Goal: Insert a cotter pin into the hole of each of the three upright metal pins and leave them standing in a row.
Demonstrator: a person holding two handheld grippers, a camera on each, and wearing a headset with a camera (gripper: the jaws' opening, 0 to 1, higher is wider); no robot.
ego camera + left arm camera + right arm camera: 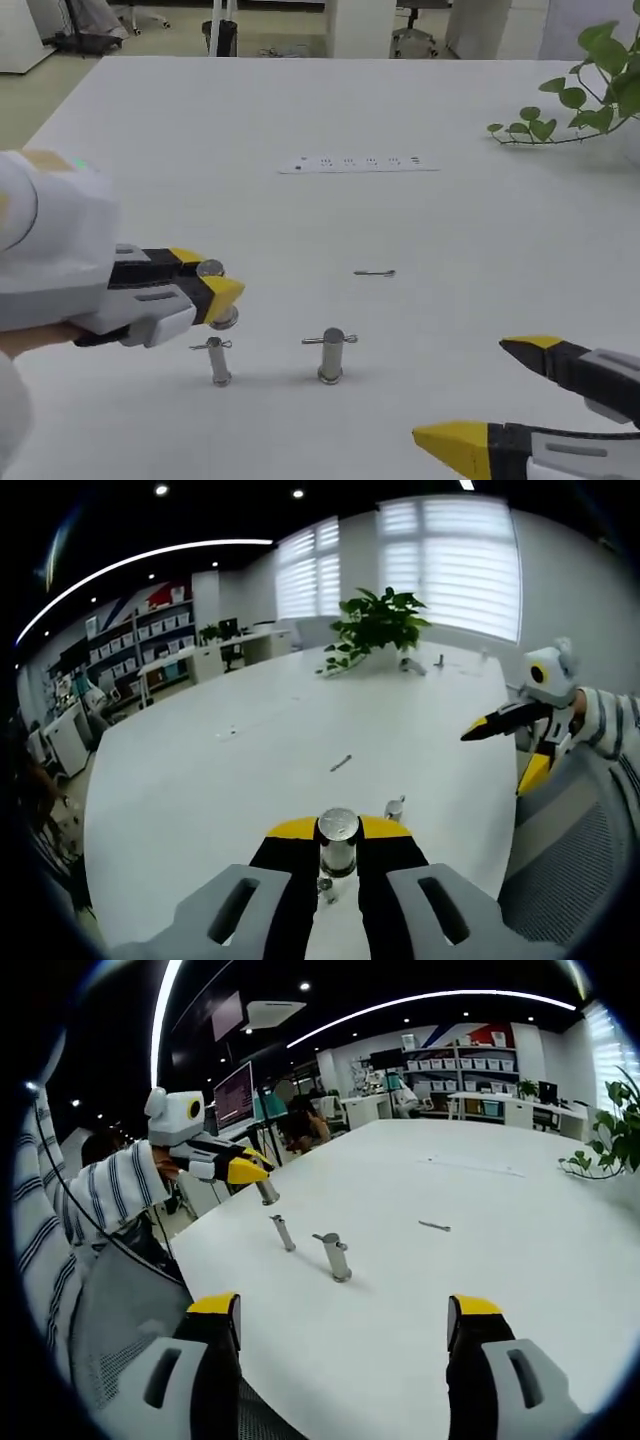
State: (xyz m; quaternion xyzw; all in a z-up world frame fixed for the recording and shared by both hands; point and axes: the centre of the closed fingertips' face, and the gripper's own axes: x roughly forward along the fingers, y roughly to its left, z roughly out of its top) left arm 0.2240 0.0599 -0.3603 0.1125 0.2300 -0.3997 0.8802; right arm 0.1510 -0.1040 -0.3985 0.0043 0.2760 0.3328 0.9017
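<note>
- Head view: the left gripper [212, 282] has its jaws clamped on the third metal pin [211, 269], which it holds upright at the left. I cannot tell whether the pin's foot touches the table [480, 200].
- Just nearer the person stand the left standing pin [219, 364] and the right standing pin [330, 362]. Both already have fitted cotter pins [345, 339] crossing their tops.
- The loose cotter pin [375, 272] lies flat on the bare table beyond the standing pins, well apart from both grippers.
- The right gripper [472, 392] hangs low at the near right with its jaws wide apart and nothing between them. The right gripper view [345, 1310] confirms this.
- The step in hand looks like fetching the loose cotter pin and threading it through the held pin.
- The right gripper would do best to come down over the wire and pinch its looped end, so the straight legs stick out free.
- The hole in the held pin is too small to make out. It should face the incoming wire and stay clear of the left jaws.
- The wire should go in level and slowly, because thin wire can twist in the grip.
- Once threaded, the pin should be set down in line with the other two, without knocking the left standing pin close by.
</note>
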